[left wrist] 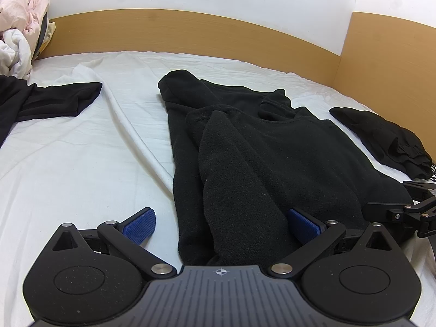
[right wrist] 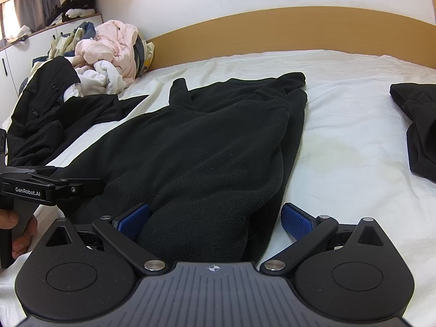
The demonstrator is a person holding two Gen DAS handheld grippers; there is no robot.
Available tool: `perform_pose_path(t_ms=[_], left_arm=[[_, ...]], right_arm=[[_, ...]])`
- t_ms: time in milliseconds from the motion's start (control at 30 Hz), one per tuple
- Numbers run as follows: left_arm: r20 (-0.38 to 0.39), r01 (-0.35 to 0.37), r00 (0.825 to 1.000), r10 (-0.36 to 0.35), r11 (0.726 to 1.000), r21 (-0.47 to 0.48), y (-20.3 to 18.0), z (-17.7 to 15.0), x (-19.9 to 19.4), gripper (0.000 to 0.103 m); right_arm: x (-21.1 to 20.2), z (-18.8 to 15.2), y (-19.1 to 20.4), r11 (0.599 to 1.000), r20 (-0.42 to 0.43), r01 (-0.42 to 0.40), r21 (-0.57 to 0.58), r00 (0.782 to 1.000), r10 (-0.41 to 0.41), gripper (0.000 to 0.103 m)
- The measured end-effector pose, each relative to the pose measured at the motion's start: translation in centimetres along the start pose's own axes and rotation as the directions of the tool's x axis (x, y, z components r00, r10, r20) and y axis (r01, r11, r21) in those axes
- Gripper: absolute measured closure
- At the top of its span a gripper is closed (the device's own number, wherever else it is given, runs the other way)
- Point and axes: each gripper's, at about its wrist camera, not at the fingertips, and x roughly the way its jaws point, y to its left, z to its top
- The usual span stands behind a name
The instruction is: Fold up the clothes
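Observation:
A black fleece top (left wrist: 259,163) lies on the white bed sheet (left wrist: 68,169), partly folded, with one sleeve laid lengthwise over its body. My left gripper (left wrist: 222,227) is open at its near hem; the left blue pad (left wrist: 140,229) rests on the sheet and the right pad (left wrist: 303,227) on the fleece. In the right wrist view the same top (right wrist: 204,150) runs away from my right gripper (right wrist: 215,222), which is open with the near hem bunched between its pads. The left gripper (right wrist: 41,188) shows at the left edge, held by a hand (right wrist: 16,229).
A second black garment (left wrist: 49,103) lies at the left and a third (left wrist: 387,139) at the right. A pile of pink and white clothes (right wrist: 109,51) sits in the far left corner. A wooden headboard (left wrist: 190,35) bounds the far side of the bed.

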Motion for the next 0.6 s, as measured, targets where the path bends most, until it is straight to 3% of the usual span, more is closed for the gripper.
perform_pose_path(t_ms=[600], left_arm=[[0.0, 0.003, 1.0, -0.003, 1.0, -0.001, 0.07, 0.03, 0.06, 0.0]], right_arm=[[0.08, 0.0, 0.01, 1.0, 0.0, 0.0, 0.0, 1.0, 0.0, 0.0]])
